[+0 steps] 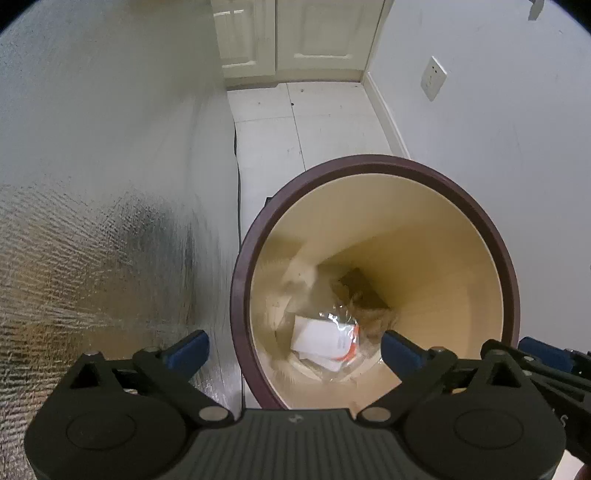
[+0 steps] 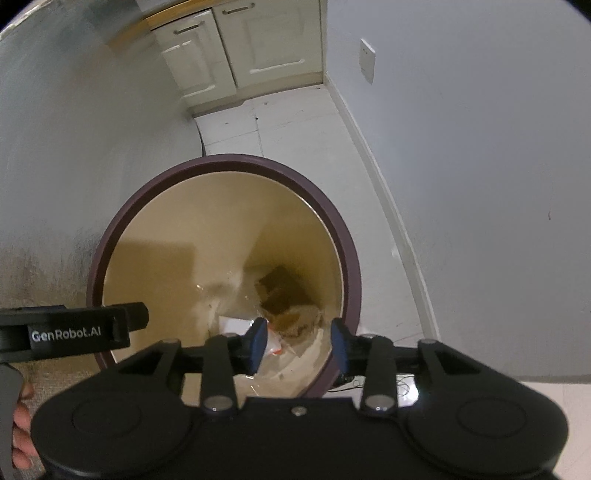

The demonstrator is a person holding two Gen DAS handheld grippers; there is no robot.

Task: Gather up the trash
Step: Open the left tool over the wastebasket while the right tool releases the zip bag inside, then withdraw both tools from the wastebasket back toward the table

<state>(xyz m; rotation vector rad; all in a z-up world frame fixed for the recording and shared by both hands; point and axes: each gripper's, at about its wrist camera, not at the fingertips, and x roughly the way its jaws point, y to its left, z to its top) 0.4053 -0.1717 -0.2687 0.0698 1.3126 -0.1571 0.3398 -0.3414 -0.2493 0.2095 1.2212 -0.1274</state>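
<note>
A round bin with a dark maroon rim and cream inside stands on the floor below both grippers. At its bottom lie a white-and-orange packet in clear wrap and a brown scrap. A blurred pale piece shows against the bin's inner wall. My left gripper points down over the bin's left rim, jaws wide open and empty. My right gripper hangs over the bin's right side, jaws partly open with nothing pressed between the blue pads.
A silvery textured panel stands close on the left of the bin. A pale wall with a socket runs along the right. White cabinets close off the tiled floor beyond. A hand holds the left gripper's handle.
</note>
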